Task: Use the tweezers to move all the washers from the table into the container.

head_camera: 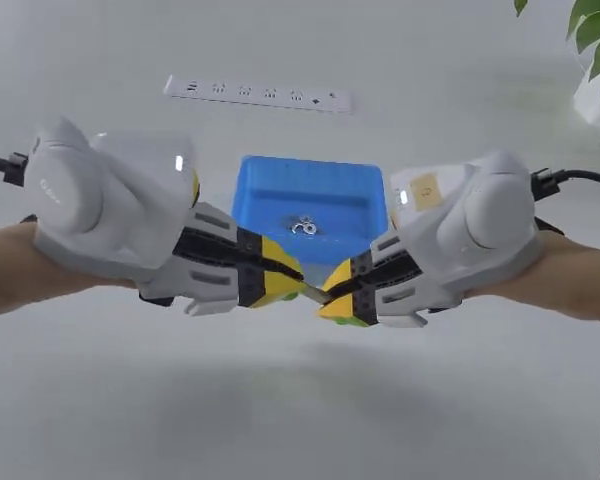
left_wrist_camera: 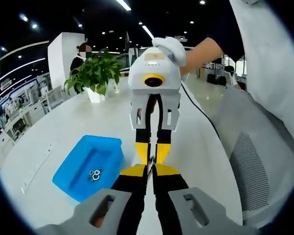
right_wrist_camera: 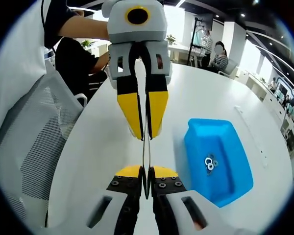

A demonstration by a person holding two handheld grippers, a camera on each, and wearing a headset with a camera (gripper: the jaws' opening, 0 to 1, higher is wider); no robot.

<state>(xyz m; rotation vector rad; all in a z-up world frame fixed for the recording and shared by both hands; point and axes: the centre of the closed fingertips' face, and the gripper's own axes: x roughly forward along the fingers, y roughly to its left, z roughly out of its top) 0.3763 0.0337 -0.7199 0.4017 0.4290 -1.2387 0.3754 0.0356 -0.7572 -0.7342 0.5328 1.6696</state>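
**Spotter:** Where are the washers right now?

**Me:** The washers sit in a small cluster on the floor of the blue container. It lies on the table just beyond my grippers, in the middle of the scene.

**Spotter:** And the tweezers?

**Me:** The tweezers are in the air, on the near side of the container. They're a thin metal strip bridging the two grippers tip to tip. My left gripper is pinched on one end and my right gripper on the other, each pair of jaws tight on the strip.

**Spotter:** Why both at once?

**Me:** I read it as a hand-over or a re-grip. Holding both ends keeps such a thin tool from twisting or dropping while I settle which side carries it.

**Spotter:** Anything in the way?

**Me:** No. There's white table near me, a power strip on the far side and a plant at far right, both well apart from the work.
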